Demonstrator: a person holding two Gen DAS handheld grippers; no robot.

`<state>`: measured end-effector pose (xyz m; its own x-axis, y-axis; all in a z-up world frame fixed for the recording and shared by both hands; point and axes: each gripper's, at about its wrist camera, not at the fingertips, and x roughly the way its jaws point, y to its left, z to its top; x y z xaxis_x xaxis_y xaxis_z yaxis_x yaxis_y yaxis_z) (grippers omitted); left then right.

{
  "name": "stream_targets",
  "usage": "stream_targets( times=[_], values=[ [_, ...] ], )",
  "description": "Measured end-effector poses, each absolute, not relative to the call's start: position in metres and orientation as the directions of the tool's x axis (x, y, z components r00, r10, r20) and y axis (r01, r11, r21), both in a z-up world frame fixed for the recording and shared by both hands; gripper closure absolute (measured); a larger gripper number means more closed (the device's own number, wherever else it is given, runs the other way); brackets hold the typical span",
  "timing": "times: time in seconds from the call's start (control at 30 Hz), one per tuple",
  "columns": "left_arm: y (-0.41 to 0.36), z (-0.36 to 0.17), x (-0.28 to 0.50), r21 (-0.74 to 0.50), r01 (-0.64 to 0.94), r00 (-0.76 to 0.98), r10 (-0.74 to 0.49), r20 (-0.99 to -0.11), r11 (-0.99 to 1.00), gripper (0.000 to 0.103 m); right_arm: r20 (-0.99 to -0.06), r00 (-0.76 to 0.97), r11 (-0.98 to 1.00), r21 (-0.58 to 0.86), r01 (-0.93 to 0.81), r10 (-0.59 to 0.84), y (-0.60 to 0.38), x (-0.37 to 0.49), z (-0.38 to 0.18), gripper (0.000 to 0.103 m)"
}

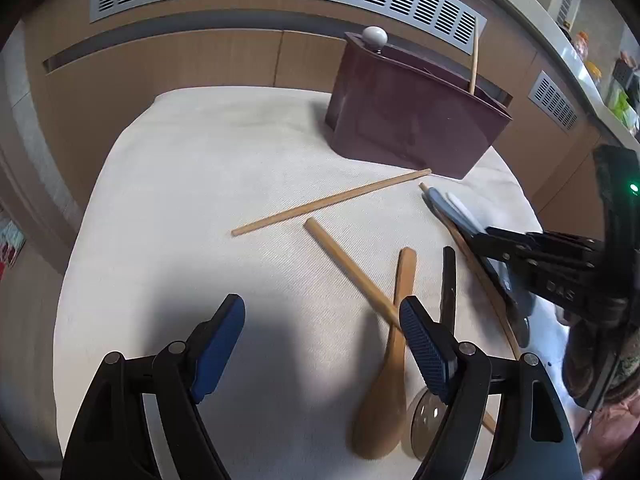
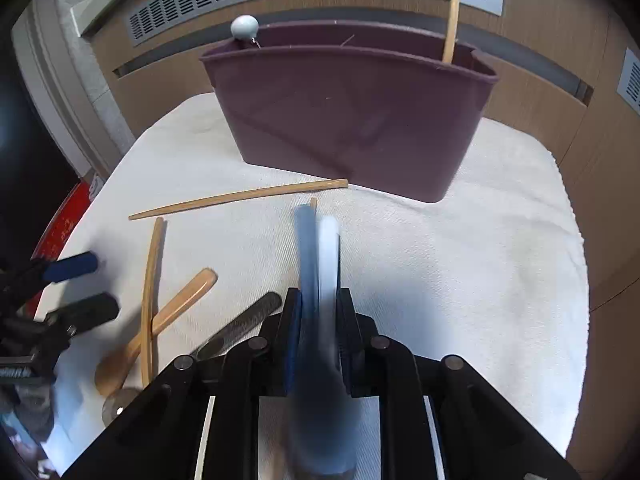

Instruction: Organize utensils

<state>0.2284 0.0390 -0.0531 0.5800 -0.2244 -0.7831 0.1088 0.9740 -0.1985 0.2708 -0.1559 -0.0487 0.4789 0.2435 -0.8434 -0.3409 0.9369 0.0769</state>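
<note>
White cloth point(image 2: 460, 248) covers the table, with the maroon utensil holder point(image 2: 352, 120) at upper centre. Two pale handles point(image 2: 320, 248), blue and white, are clamped by the right gripper point(image 2: 318, 340) at lower centre. The left gripper point(image 1: 320, 344) is held wide open and empty beside the wooden spoon point(image 1: 384, 392).

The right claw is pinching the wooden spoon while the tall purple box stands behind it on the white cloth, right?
Not quite. The right wrist view shows the right claw pinching two plastic handles, one blue and one white, not the wooden spoon, which lies free on the white cloth. The tall purple box does stand behind it.
</note>
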Motion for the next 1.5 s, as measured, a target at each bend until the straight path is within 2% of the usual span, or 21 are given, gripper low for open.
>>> stream_targets(
  times=[0.17,0.23,0.3,0.47,0.63,0.77,0.93,1.0,1.07,1.2,1.27,1.3,1.43,1.5],
  values=[
    [0.021,-0.036,0.252,-0.176,0.248,0.579,-0.291,-0.761,0.953,0.024,-0.839,0.486,0.944,0.093,-0.315,0.245,-0.182,0.253,-0.041,0.088],
    [0.013,-0.031,0.266,-0.141,0.292,0.57,-0.291,-0.768,0.946,0.03,-0.837,0.487,0.949,0.111,-0.295,0.249,-0.192,0.251,-0.04,0.088],
    [0.008,-0.031,0.284,-0.113,0.307,0.552,-0.274,-0.788,0.945,0.045,-0.833,0.492,0.952,0.125,-0.279,0.254,-0.202,0.247,-0.039,0.088],
    [0.017,-0.046,0.321,-0.106,0.236,0.49,-0.212,-0.845,0.966,0.045,-0.829,0.498,0.955,0.137,-0.262,0.256,-0.216,0.243,-0.044,0.087],
    [0.035,-0.056,0.327,-0.181,0.141,0.449,-0.225,-0.865,0.973,0.045,-0.832,0.49,0.956,0.153,-0.249,0.261,-0.22,0.246,-0.052,0.087],
    [0.02,-0.055,0.31,-0.238,0.213,0.379,-0.305,-0.874,0.948,0.045,-0.838,0.476,0.955,0.166,-0.246,0.268,-0.216,0.249,-0.057,0.087],
    [-0.017,-0.053,0.289,-0.241,0.352,0.313,-0.356,-0.88,0.905,0.045,-0.839,0.471,0.952,0.166,-0.256,0.273,-0.213,0.248,-0.058,0.087],
    [-0.032,-0.046,0.285,-0.209,0.393,0.33,-0.35,-0.877,0.895,0.045,-0.836,0.477,0.952,0.161,-0.26,0.271,-0.213,0.247,-0.056,0.087],
    [-0.047,-0.037,0.285,-0.125,0.45,0.375,-0.315,-0.872,0.884,0.046,-0.833,0.481,0.952,0.162,-0.261,0.274,-0.213,0.244,-0.055,0.087],
    [-0.073,-0.031,0.304,-0.018,0.511,0.396,-0.254,-0.882,0.859,0.061,-0.823,0.501,0.953,0.152,-0.263,0.269,-0.215,0.238,-0.05,0.087],
    [-0.082,-0.035,0.315,0.017,0.529,0.387,-0.223,-0.895,0.849,0.065,-0.818,0.508,0.953,0.153,-0.262,0.271,-0.216,0.235,-0.048,0.087],
    [-0.084,-0.037,0.322,0.024,0.534,0.38,-0.214,-0.9,0.845,0.071,-0.815,0.512,0.953,0.153,-0.262,0.272,-0.217,0.233,-0.047,0.087],
    [-0.097,-0.046,0.34,0.03,0.528,0.353,-0.188,-0.917,0.848,0.078,-0.809,0.522,0.954,0.15,-0.26,0.27,-0.224,0.226,-0.046,0.085],
    [-0.102,-0.048,0.347,0.034,0.521,0.361,-0.184,-0.914,0.853,0.087,-0.808,0.524,0.955,0.151,-0.257,0.268,-0.227,0.225,-0.046,0.085]
  ],
)
